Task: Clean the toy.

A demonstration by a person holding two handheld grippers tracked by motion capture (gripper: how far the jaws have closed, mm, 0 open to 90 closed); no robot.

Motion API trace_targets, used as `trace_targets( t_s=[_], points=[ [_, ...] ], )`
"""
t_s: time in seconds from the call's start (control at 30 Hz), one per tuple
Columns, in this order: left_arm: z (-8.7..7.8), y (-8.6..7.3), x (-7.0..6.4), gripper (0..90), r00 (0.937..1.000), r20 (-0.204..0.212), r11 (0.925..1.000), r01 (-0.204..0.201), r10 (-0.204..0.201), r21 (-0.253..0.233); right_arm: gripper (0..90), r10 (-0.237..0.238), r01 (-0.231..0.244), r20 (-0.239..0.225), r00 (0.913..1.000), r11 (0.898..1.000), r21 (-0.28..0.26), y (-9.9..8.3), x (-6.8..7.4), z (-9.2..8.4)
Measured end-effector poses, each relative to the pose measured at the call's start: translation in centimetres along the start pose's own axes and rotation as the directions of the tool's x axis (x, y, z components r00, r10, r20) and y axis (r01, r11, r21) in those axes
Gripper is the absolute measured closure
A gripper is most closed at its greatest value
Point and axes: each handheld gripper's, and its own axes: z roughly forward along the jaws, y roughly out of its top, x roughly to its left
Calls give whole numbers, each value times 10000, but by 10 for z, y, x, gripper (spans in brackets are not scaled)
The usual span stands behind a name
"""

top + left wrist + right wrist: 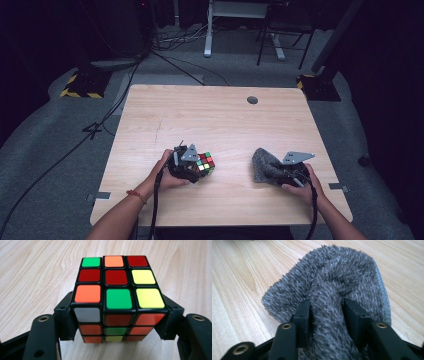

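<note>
low over the table (150, 107), both hands (167, 172) (300, 185) angle inward.

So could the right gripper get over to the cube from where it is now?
Probably not yet: the right gripper has a fold of grey cloth between its jaws, and the left gripper already clamps the cube. The bare table between them is free.

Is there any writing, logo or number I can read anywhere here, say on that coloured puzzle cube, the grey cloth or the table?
None: no readable text in any view.
Puzzle cube: plain coloured stickers, no logo or number.
Grey cloth: fuzzy pile, no tag showing.
Table: bare wood grain, no marks to read.
Yellow-and-black striped floor blocks: warning stripes, no words.
</note>
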Motion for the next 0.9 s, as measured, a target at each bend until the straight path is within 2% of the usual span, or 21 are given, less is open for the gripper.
trace_targets(
  t_s=[0.17,0.23,0.3,0.47,0.53,0.63,0.73,0.9],
  points=[
    [-2,-3,-1,304,9999,-26,9999,100,-100,-127,455,-85,85,97,9999,10000,13,1,2,-1],
    [-5,-3,-1,275,9998,-103,9997,137,-139,-221,415,-119,120,82,9999,9999,-101,2,3,-5],
    [-9,-2,-1,254,9998,-159,9998,138,-139,-110,369,-120,125,191,9997,9996,-264,3,3,-9],
    [-16,-5,-5,198,9993,-344,9997,122,-114,220,334,-283,297,240,9993,9977,-608,9,3,-22],
    [-20,-7,-5,165,9987,-481,9995,150,-137,287,324,-463,471,147,9988,9971,-597,11,3,-27],
    [-27,-10,-5,165,9953,-945,9990,259,-223,370,305,-722,736,256,9971,9957,-563,13,4,-33],
    [-34,-15,-4,163,9940,-1066,9985,291,-240,462,301,-887,902,311,9956,9946,-515,14,4,-38],
    [-48,-24,-8,160,9898,-1418,9974,-42,143,716,291,-1012,1034,726,9922,9942,-284,13,0,-51]
  ],
)
